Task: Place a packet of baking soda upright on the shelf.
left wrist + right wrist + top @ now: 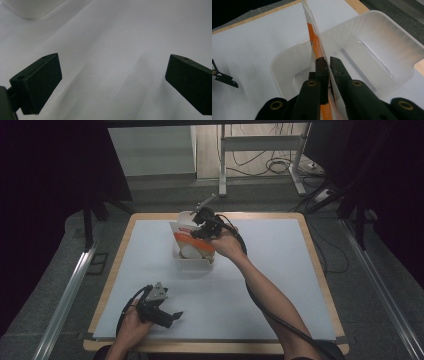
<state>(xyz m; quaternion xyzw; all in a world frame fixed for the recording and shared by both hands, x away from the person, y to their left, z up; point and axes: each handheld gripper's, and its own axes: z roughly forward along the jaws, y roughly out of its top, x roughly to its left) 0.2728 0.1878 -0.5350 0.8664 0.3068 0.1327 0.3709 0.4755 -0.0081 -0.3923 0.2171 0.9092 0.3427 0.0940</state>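
From above, the right gripper point(204, 226) is at the far middle of the table point(280, 270), holding a flat packet point(192, 244) with an orange band over a clear plastic tub point(192, 262); the packet stands on edge, its low part already in the tub. The left gripper point(162, 312) rests near the front edge, well apart from the tub. In the left gripper view, the two black jaws are spread wide with nothing between them — just bare table. In the right gripper view, the jaws are nearly together, pinching the thin packet point(313, 40) by its edge, with the tub point(372, 45) open below. To do this step well, I think the packet should go straight down until it rests on the tub's floor — then let go gently, so it does not tip over the wall.
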